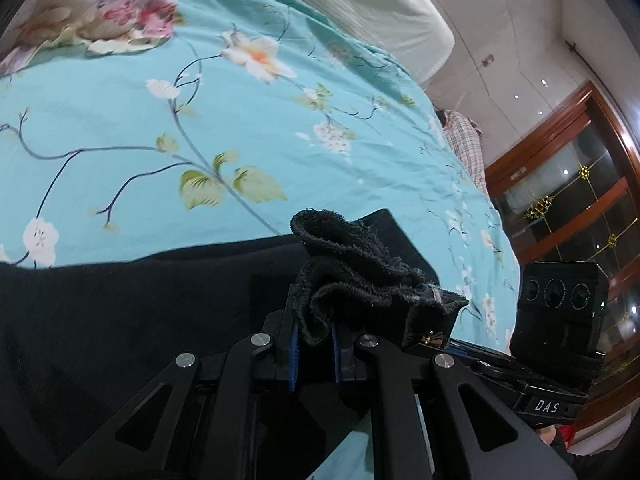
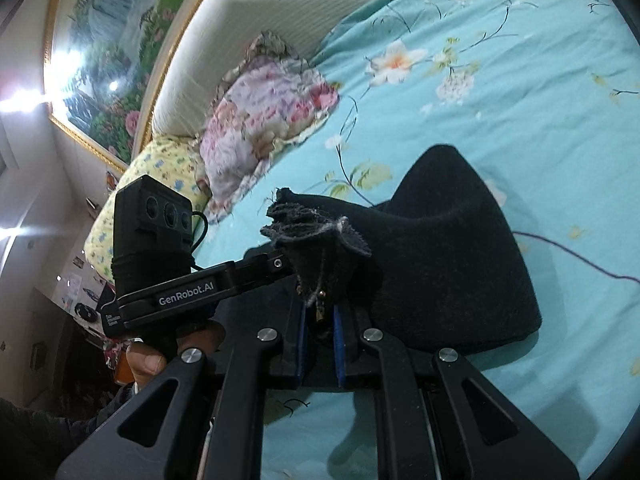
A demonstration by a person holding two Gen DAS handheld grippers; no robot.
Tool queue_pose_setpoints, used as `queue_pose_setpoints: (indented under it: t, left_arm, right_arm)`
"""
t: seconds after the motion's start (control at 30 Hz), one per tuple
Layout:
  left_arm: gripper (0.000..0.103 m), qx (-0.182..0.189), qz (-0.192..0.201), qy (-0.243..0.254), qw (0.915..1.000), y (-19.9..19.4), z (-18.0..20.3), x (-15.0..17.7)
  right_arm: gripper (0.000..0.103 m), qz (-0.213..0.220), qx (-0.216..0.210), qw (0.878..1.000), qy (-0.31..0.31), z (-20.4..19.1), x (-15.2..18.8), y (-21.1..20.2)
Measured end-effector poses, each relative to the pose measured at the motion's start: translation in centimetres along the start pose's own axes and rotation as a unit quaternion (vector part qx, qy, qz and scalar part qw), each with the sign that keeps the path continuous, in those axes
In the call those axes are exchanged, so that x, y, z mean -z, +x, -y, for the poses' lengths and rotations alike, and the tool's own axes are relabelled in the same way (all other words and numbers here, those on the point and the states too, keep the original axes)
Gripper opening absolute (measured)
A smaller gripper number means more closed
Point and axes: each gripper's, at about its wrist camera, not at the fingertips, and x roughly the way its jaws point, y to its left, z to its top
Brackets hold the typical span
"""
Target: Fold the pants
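Black pants [image 1: 120, 312] lie on a turquoise floral bedspread [image 1: 200, 120]. My left gripper [image 1: 314, 344] is shut on a bunched, frayed hem of the pants [image 1: 352, 276], held a little above the bed. My right gripper [image 2: 320, 320] is shut on another frayed edge of the pants [image 2: 316, 232]; the cloth [image 2: 452, 248] arches up from the bed to its right. The right gripper's body shows at the right of the left wrist view [image 1: 560, 308]. The left gripper's body shows at the left of the right wrist view [image 2: 160, 232].
A floral pillow [image 2: 264, 120] and a yellow pillow [image 2: 156, 168] lie at the padded headboard [image 2: 280, 4]. A framed painting [image 2: 108, 52] hangs above. A wooden glass cabinet [image 1: 568, 200] stands past the bed's edge. A thin dark cord [image 2: 580, 256] crosses the bedspread.
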Motion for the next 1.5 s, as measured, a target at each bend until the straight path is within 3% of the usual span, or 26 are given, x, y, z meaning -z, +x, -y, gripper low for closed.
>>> queue_pose_setpoints:
  t: [0.27, 0.33, 0.4, 0.47, 0.5, 0.7, 0.97, 1.5]
  left_arm:
    - [0.011, -0.017, 0.002, -0.015, 0.9997, -0.6, -1.0, 1.1]
    - [0.016, -0.027, 0.005, -0.019, 0.9994, -1.0, -1.3, 1.5]
    - [0.020, -0.035, 0.007, -0.025, 0.9990, -1.4, -1.5, 1.7]
    - [0.021, -0.043, 0.014, -0.033, 0.9984, -2.1, -1.8, 2.1]
    - [0.024, -0.048, 0.018, -0.036, 0.9980, -2.4, -1.9, 2.3]
    - [0.054, -0.090, 0.062, -0.060, 0.9922, -6.1, -2.8, 3.8]
    - [0.059, -0.118, 0.110, -0.129, 0.9784, -11.6, -5.4, 7.1]
    - [0.066, -0.158, 0.176, -0.213, 0.9480, -19.6, -8.5, 14.1]
  right_arm:
    - [0.016, -0.028, 0.037, 0.999, -0.022, -0.6, 0.3, 1.1]
    - [0.018, -0.032, 0.045, 0.998, -0.027, -0.8, 0.5, 1.1]
    - [0.027, -0.036, 0.048, 0.998, -0.027, -0.9, 0.6, 1.2]
    - [0.044, -0.041, 0.037, 0.998, -0.020, -1.0, 0.8, 1.3]
    - [0.045, -0.042, 0.035, 0.998, -0.022, -1.2, 0.9, 1.4]
    - [0.046, -0.045, 0.035, 0.997, -0.044, -3.0, 1.4, 1.5]
    - [0.046, -0.046, 0.020, 0.997, -0.067, -5.5, 1.6, 1.8]
    - [0.048, -0.080, -0.004, 0.990, -0.117, -10.1, 2.1, 4.5]
